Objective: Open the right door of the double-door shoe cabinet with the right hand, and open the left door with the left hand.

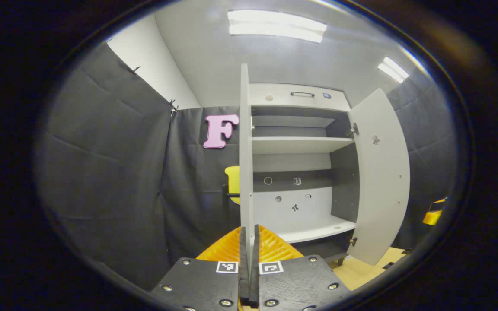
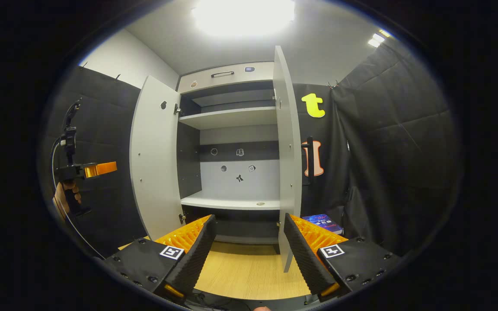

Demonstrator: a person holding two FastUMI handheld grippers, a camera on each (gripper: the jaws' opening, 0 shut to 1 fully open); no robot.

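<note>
One cabinet — two doors; two shelves

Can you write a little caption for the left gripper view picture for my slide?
Left gripper clamped on the edge of the shoe cabinet's left door, right door swung open.

Booth brightly and evenly lit from overhead. Ceiling light panels sharp in left gripper view; in right gripper view the ceiling panel blows out to white glare. Cabinet shelves cast soft shadows beneath. Strong fisheye bending at edges; focus crisp, no motion blur.
</note>
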